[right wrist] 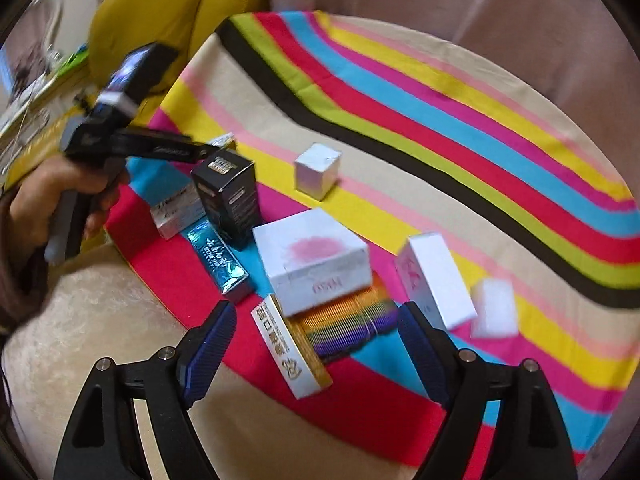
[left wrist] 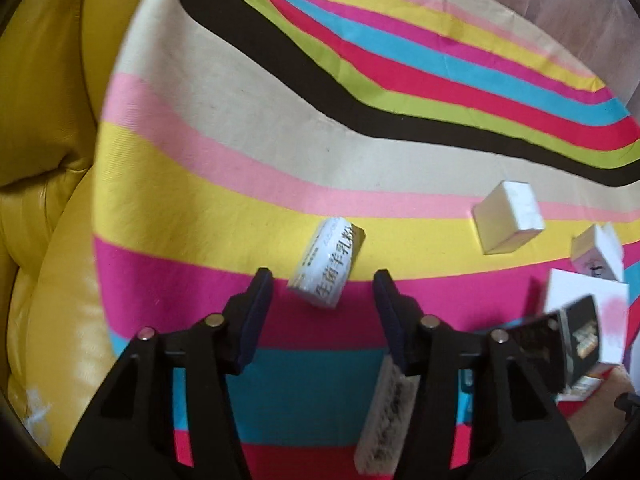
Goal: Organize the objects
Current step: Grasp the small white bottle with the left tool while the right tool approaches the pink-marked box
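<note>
Here, ten boxes (right wrist: pixel 318 170) on one striped cloth (right wrist: pixel 460 128).

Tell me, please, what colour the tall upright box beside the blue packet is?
The tall upright box is black with pale label print, clearest in the right wrist view.

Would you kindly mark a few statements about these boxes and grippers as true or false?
1. The right gripper holds a box. False: its jaws stand open and empty.
2. The large white box has a pink blotch on top. True.
3. The black box lies flat. False: it stands upright.
4. The boxes lie on a striped cloth. True.
5. The left gripper is shut on the lettered box. False: the box lies beyond its open fingertips.
</note>
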{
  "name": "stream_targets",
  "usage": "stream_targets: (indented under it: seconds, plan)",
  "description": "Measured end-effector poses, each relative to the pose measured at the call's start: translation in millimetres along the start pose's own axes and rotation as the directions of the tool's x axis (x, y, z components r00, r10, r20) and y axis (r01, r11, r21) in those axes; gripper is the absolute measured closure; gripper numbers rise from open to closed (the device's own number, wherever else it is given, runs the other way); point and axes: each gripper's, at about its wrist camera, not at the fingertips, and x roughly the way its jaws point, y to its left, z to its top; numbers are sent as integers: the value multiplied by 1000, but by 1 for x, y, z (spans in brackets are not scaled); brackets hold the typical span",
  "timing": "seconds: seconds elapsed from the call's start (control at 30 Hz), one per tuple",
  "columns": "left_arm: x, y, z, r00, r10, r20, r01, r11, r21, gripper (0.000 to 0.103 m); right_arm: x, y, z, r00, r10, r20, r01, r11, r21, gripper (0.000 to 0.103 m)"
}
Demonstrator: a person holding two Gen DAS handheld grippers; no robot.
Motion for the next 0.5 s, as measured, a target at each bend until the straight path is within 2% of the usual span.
stream_targets:
  seconds: [0.17,0.33,0.5]
  plan:
    - [12,-6,0,1000,5,-20,-4,999,34,70,18,-2,15,1000,8,-30,-9,999,-44,19]
    - [14,-5,-2,1000,-3,-19,3,1000,31,72,41,-2,25,997,21,-80,-28,996,-83,19]
    - [6,1,-5,999,-32,9,32,999,-24,73,55,-3,31,994,55,-96,-63,995,-80,19]
